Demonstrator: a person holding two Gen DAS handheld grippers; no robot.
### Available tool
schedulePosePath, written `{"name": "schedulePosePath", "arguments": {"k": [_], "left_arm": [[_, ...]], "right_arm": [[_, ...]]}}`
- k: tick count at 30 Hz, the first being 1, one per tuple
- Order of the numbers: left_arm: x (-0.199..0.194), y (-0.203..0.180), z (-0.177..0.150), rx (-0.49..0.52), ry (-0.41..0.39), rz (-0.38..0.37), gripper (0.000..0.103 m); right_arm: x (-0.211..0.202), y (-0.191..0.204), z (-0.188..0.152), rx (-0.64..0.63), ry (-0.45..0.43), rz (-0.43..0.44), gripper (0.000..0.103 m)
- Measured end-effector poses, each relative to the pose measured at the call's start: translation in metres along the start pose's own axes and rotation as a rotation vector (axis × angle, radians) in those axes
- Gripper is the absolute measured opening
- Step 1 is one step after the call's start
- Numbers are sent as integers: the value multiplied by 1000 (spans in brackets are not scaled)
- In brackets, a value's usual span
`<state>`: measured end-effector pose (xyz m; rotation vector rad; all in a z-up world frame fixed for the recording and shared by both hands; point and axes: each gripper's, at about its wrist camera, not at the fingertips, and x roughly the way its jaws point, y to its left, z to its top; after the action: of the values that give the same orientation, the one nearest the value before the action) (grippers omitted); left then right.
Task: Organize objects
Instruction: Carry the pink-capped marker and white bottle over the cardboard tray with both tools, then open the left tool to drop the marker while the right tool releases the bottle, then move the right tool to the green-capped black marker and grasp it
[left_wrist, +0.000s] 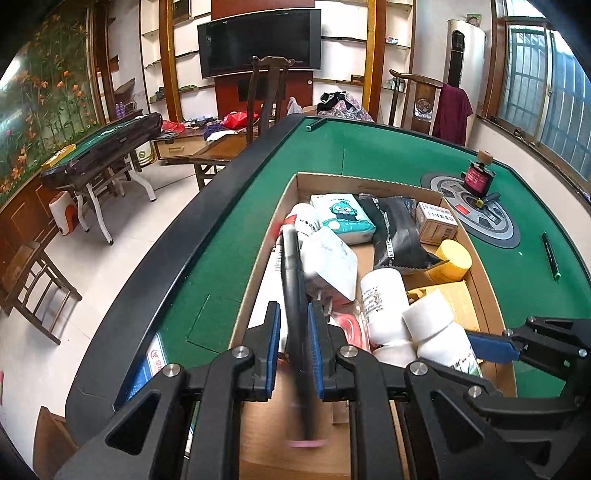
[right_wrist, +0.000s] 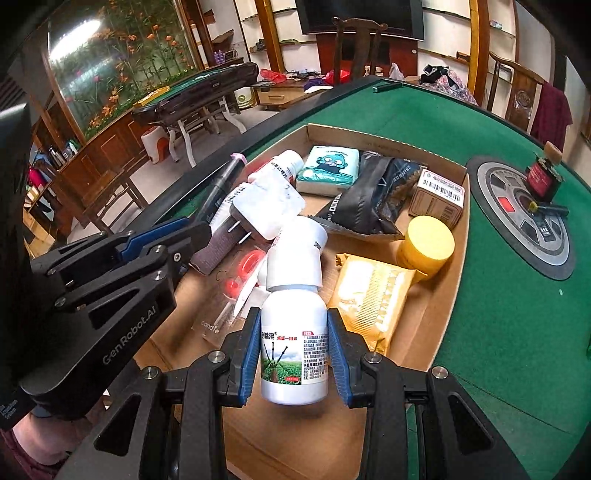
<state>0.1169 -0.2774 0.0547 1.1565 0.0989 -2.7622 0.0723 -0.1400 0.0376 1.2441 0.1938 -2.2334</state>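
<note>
Green felt table (right_wrist: 498, 332), brown cardboard box (right_wrist: 452, 291); inside, a yellow-lidded jar (right_wrist: 428, 240), white bottle (right_wrist: 295, 354) with a green field label, teal cartoon tissue pack (right_wrist: 328, 170).

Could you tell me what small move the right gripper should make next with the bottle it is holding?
Probably lower it slightly and open. The right gripper is clamped on the white bottle just above bare cardboard at the near end of the box, clear of the gold packet.

Motion-blurred dark pen (left_wrist: 295, 295); tiny illegible label print on white bottle (right_wrist: 295, 354).
</note>
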Motion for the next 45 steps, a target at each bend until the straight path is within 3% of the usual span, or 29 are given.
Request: {"name": "schedulePosePath", "arguments": {"k": [9,12,17,23,30,37,40,45], "left_arm": [[-5,6,2,-22,-11,7,29],[-9,7,3,-29,-21,6,38],[-19,8,5,-48,-43,12,61],[-27,10,8,-64,-55,16,79],[-36,10,10,-101,-61,-17,83],[-44,0,11,-97,-62,-36,84],[-48,-6,10,-90,-61,-40,85],[-54,-16,14,-94,-55,-70,87]], "right_arm": [[5,4,-8,-9,22,11,38],[4,4,-10,-9,25,16,38],[1,6,-13,-17,23,27,38],[-6,4,-14,-7,12,38,38],[-18,8,-23,-40,14,93,41],[-25,15,-35,-90,45,248,43],[-34,7,-42,-98,36,250,53],[-57,-38,-57,-19,-6,199,69]]}}
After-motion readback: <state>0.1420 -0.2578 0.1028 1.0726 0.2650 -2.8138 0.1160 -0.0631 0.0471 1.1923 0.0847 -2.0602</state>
